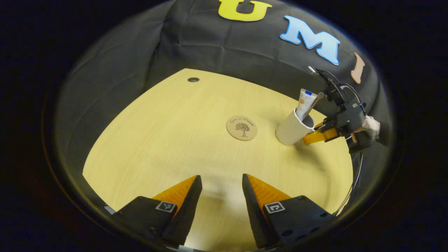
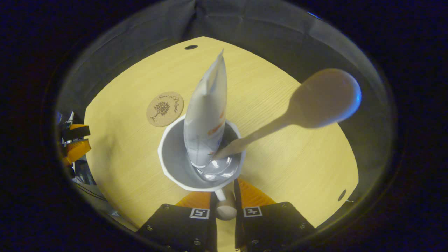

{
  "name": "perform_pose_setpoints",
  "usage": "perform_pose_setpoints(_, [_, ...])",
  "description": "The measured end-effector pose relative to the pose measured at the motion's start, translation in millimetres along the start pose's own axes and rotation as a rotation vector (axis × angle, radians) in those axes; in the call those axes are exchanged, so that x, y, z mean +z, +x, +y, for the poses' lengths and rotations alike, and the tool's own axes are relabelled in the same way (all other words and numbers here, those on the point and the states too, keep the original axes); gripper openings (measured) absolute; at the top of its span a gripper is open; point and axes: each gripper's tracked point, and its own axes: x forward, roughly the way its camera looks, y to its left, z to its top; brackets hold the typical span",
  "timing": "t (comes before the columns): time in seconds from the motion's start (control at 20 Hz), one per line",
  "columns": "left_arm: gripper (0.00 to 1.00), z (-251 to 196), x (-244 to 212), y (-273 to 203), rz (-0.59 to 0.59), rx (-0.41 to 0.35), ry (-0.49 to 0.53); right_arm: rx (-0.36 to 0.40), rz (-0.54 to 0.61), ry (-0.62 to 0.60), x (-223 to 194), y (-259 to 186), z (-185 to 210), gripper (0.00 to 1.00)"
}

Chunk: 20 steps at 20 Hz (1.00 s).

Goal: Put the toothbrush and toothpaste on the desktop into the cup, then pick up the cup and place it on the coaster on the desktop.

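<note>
Nearest the lens in the right gripper view, the right tongs are pinched on the cup's handle, both fingers pressing its sides just below the rim. The white cup stands on the desk with the toothpaste tube upright inside and the wooden-handled toothbrush leaning out over the rim. The cork coaster lies just beyond the cup, apart from it. In the left gripper view the left tongs hang spread and empty over the desk, well away from the cup. Loading looks done; lifting the cup onto the coaster remains.
</note>
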Motion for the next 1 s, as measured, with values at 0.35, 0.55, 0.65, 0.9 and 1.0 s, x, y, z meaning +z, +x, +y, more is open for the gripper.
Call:
perform_pose_setpoints(0.35, [0.77,1,-1,-2,0.004,-0.008,-0.01,0.013,-0.04,0.065,17,-13,8,0.2])
perform_pose_setpoints(0.55, [0.77,6,-7,-9,0.004,-0.009,-0.005,0.022,-0.04,0.085,32,-12,21,0.24])
perform_pose_setpoints(0.65, [0.77,10,-6,-17,0.005,-0.013,-0.012,0.024,-0.035,0.067,41,-5,33,0.24])
perform_pose_setpoints(0.9, [0.77,31,-9,-22,0.008,-0.019,-0.038,0.06,-0.039,0.036,71,-1,72,0.19])
perform_pose_setpoints(1.0, [0.77,43,-12,-24,0.013,-0.02,-0.05,0.069,-0.035,0.02,86,3,87,0.19])
